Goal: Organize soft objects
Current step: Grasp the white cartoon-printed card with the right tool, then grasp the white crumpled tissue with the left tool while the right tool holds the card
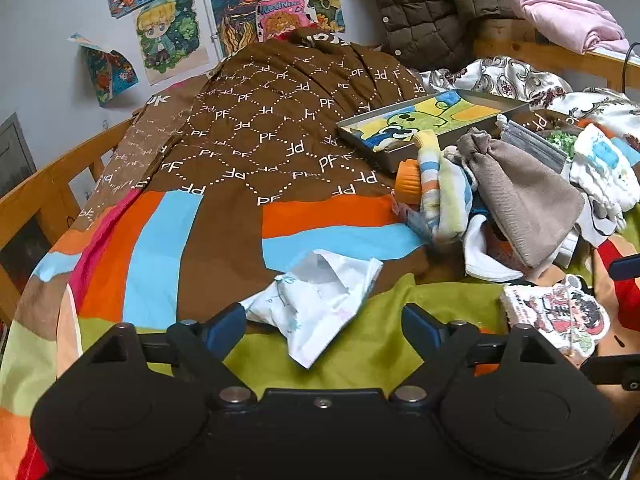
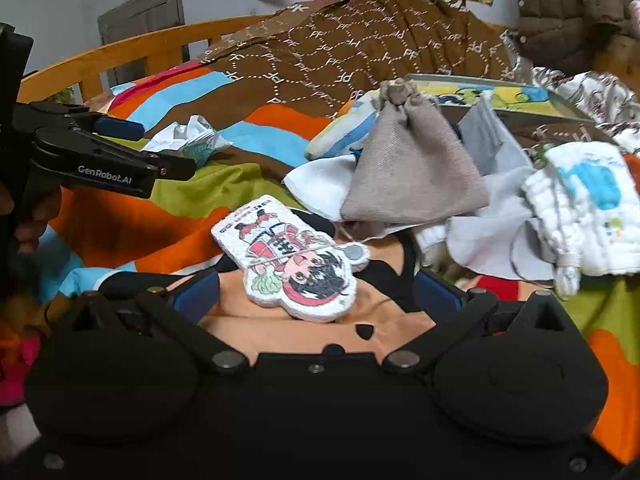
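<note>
A crumpled white printed cloth (image 1: 316, 300) lies on the bedspread between the open fingers of my left gripper (image 1: 326, 326); it also shows in the right wrist view (image 2: 188, 136). A cartoon-figure soft pad (image 2: 296, 264) lies flat between the open fingers of my right gripper (image 2: 316, 292); it also shows in the left wrist view (image 1: 556, 312). A pile of soft things sits beyond: a taupe drawstring pouch (image 2: 408, 164), a striped cloth (image 1: 436, 188), a white gauze cloth with blue print (image 2: 584, 208). The left gripper (image 2: 120, 148) appears at the left of the right wrist view.
A colourful striped bedspread (image 1: 192, 236) covers the bed, with a brown "PF" quilt (image 1: 272, 120) heaped behind. A metal tray with a frog picture (image 1: 432, 120) lies near the pile. A wooden bed rail (image 2: 132, 52) runs along the left. A brown jacket (image 1: 428, 4) hangs at the back.
</note>
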{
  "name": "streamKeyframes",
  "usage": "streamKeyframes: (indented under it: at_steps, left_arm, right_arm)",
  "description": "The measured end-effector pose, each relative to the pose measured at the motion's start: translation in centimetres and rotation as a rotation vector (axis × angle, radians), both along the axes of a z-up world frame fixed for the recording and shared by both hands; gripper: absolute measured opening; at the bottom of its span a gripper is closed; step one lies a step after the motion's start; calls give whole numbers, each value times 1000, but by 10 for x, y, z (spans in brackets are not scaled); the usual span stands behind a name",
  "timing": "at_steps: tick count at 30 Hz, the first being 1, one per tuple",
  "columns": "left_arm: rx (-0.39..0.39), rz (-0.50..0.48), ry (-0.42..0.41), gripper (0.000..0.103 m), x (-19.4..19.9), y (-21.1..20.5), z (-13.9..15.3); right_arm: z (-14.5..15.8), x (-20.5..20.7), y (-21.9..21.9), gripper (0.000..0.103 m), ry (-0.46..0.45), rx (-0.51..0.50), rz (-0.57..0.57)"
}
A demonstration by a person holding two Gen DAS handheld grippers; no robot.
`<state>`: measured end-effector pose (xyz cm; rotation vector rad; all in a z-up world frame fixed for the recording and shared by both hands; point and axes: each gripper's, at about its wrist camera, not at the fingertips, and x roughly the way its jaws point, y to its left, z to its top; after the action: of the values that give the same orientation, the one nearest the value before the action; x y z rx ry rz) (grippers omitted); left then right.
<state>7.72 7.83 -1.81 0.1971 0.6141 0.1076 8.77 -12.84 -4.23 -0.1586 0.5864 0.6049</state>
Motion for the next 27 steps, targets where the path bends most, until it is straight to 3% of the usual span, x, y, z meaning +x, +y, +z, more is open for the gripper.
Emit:
streamKeyframes:
  at_steps: [9,14,23,24,27]
  left_arm:
    - [130,-59,32,66,8,-9,-4]
    - [160,-79,70,44,11,-13,-11]
    - [213,-108,32,32,3,-28,-13]
    - [215,-111,34,31,2,-30,-14]
    - [211,-113,38,26,3,-33,-16]
  right_arm:
    - [-12,17,16,97,-5,-9,31]
    - [-14,21,16,81,3,-5,29]
    - [-14,20,13,77,10,13,24]
    - [-14,20,13,70,10,14,25]
    - [-13,19,12,67,13,15,22]
